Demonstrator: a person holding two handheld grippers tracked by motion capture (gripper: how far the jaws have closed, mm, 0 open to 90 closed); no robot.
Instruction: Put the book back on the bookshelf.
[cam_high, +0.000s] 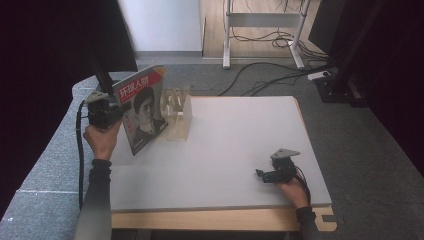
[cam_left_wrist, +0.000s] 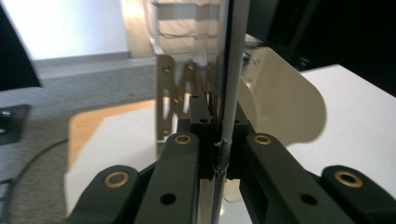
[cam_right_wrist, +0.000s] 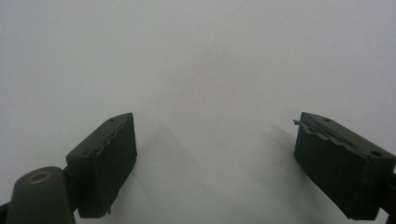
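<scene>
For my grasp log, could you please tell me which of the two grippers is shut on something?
The left gripper: its jaws clamp the magazine edge beside the wooden rack. The right gripper rests open over bare table.

We see left gripper (cam_high: 107, 111) holding magazine (cam_high: 141, 107) upright, just beside wooden rack (cam_high: 178, 112) on white table (cam_high: 225, 150). Right gripper (cam_high: 272, 172) rests near table's front right, well apart.
</scene>
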